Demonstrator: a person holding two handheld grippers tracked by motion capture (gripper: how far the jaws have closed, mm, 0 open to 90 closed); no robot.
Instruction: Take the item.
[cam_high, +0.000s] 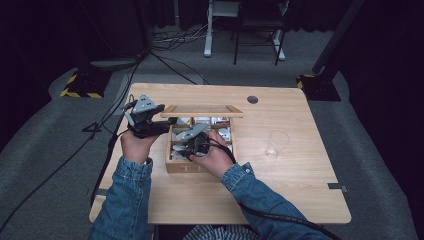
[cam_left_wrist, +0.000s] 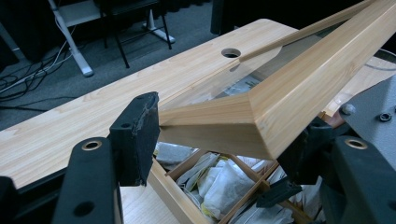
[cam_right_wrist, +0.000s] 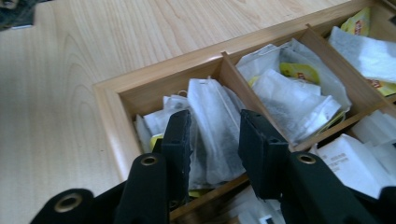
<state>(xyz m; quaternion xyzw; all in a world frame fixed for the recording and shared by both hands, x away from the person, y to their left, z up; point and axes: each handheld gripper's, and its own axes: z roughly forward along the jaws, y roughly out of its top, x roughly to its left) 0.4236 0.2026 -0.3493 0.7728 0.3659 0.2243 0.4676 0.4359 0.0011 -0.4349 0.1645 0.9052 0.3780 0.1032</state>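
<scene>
Tea bags (cam_right_wrist: 219, 126) fill the compartments of a wooden box (cam_high: 172, 161) that sits near the middle of the desk (cam_high: 300, 190), slightly toward its left edge. The lid (cam_high: 202, 111) is already raised and stands open along the box's far side, so the opening step looks done; picking a bag out is what remains, and no bag has left the box yet.

The left gripper (cam_high: 145, 120) holds that lid up: in the left gripper view its fingers (cam_left_wrist: 137, 135) are clamped on the mitred corner of the lid frame (cam_left_wrist: 261, 116), one pad pressed against each side.

The right gripper (cam_right_wrist: 215, 135) reaches down into the near-left compartment. Its fingers (cam_right_wrist: 180, 140) stand moderately apart with a white tea bag upright between them; the pads look close to the paper, but I judge they are not yet pressing on it. A clear glass (cam_high: 276, 143) stands on the desk to the right of the box, well apart from both hands.
</scene>
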